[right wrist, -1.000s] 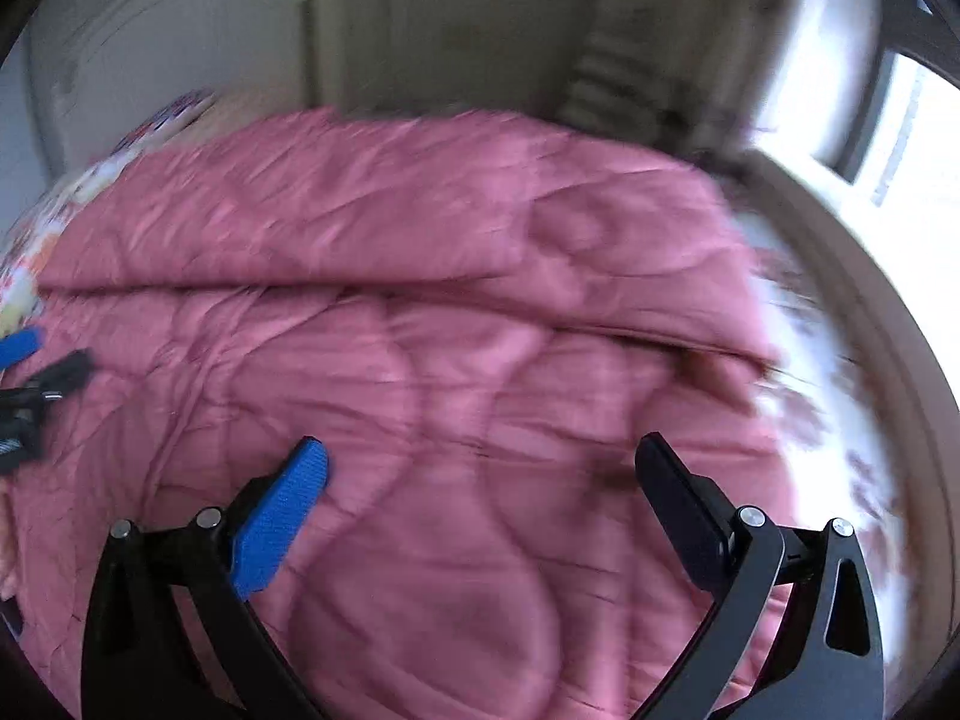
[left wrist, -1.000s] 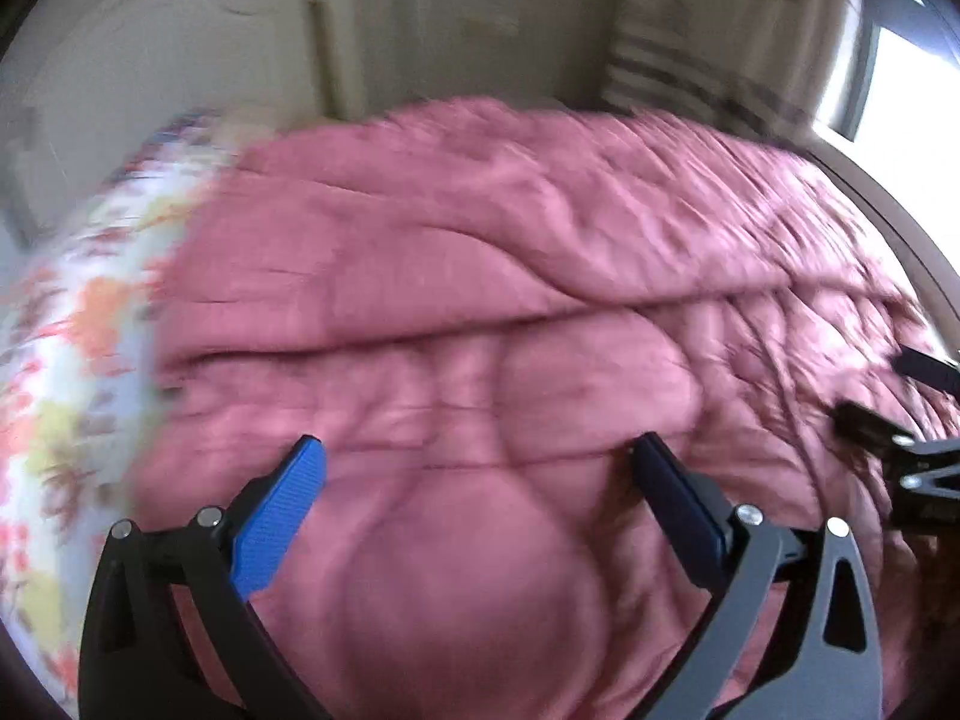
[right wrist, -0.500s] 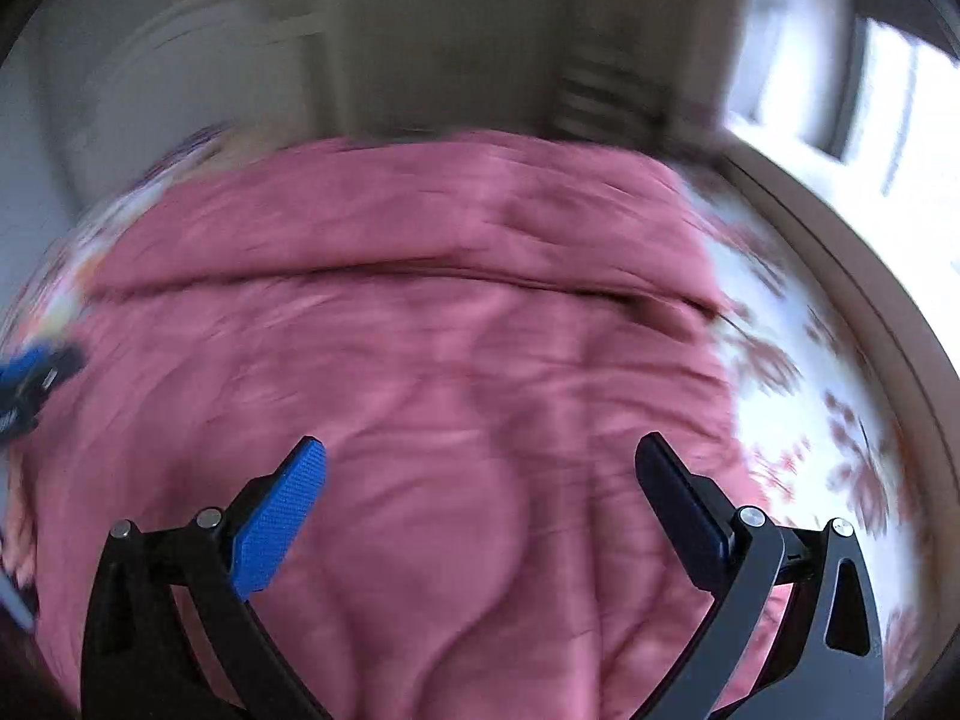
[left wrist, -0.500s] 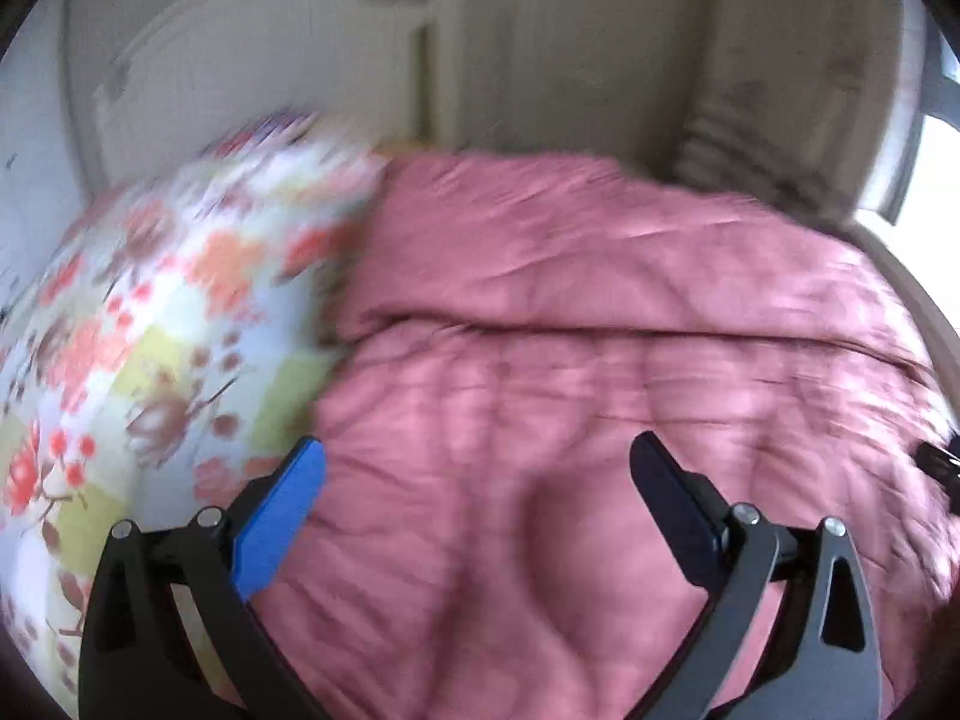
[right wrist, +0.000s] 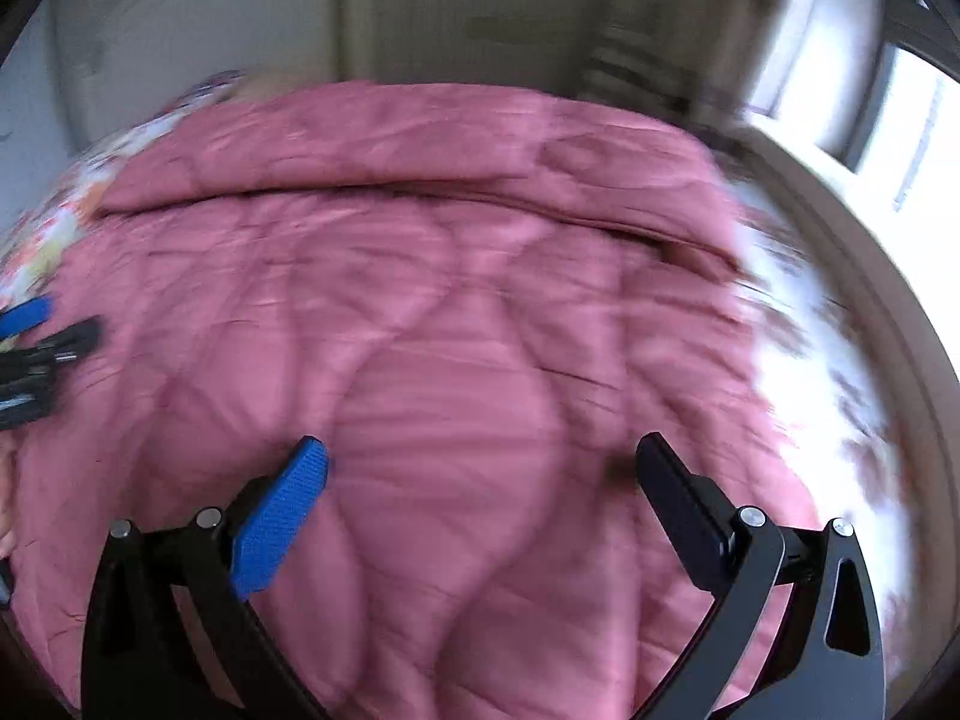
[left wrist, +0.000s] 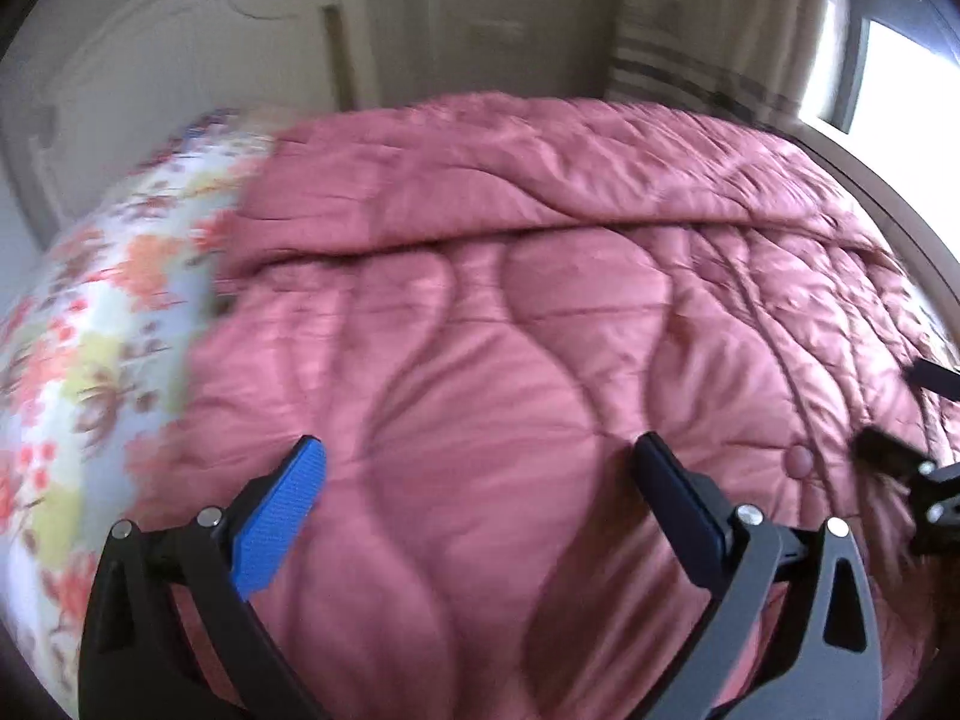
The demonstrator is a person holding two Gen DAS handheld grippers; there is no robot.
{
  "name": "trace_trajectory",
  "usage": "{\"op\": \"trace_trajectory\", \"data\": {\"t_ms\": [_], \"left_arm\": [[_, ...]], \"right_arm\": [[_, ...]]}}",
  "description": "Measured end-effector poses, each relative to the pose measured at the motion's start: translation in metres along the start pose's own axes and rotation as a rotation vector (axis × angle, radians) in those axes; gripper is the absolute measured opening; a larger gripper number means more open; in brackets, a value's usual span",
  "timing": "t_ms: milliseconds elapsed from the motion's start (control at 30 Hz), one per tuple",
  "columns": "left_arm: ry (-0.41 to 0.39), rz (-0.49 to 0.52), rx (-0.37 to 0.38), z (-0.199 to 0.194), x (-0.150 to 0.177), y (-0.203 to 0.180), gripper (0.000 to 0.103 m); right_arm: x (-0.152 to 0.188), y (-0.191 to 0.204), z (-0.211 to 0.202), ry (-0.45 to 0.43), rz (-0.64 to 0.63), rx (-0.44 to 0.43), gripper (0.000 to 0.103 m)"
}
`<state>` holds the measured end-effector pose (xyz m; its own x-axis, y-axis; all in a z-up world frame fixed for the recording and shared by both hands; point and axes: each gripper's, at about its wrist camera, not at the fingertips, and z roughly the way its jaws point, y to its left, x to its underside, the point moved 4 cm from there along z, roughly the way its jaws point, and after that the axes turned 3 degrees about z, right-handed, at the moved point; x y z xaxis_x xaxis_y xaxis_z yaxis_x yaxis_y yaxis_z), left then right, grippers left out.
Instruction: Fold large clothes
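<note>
A large pink quilted comforter point(left wrist: 540, 312) lies spread over the bed, with a folded-over layer across its far half. My left gripper point(left wrist: 480, 480) hovers open above its near left part, nothing between the fingers. My right gripper point(right wrist: 480, 480) hovers open above the comforter point(right wrist: 450, 300) toward its right side, also holding nothing. The right gripper's fingers point(left wrist: 888, 456) show at the right edge of the left wrist view. The left gripper's fingers point(right wrist: 54, 324) show at the left edge of the right wrist view.
A floral bedsheet point(left wrist: 90, 324) is bare on the left of the bed and also on the right point(right wrist: 804, 360). A white headboard point(left wrist: 156, 72) stands behind, beside a wall. A striped curtain point(left wrist: 708, 66) and a bright window point(left wrist: 900, 66) are at the back right.
The left wrist view swung left toward the floral sheet, then back right over the comforter. The right wrist view drifted slightly. Both grippers stayed open and empty.
</note>
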<state>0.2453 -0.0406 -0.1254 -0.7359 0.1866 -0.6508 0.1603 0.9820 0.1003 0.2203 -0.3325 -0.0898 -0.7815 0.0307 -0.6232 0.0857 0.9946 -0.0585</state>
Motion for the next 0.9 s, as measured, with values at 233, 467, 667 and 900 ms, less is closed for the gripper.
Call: {"op": "trace_trajectory", "data": {"t_ms": [233, 467, 667, 900], "left_arm": [[0.067, -0.261, -0.069, 0.001, 0.015, 0.079, 0.101], [-0.080, -0.116, 0.007, -0.043, 0.011, 0.030, 0.101], [0.003, 0.175, 0.011, -0.031, 0.030, -0.041, 0.101], [0.022, 0.048, 0.039, -0.034, 0.024, 0.000, 0.101]], "right_arm": [[0.019, -0.060, 0.007, 0.056, 0.190, 0.022, 0.099], [0.024, 0.013, -0.035, -0.077, -0.090, -0.140, 0.099], [0.040, 0.040, -0.010, -0.008, -0.158, -0.175, 0.099], [0.042, 0.012, -0.029, -0.005, -0.104, -0.101, 0.098]]}}
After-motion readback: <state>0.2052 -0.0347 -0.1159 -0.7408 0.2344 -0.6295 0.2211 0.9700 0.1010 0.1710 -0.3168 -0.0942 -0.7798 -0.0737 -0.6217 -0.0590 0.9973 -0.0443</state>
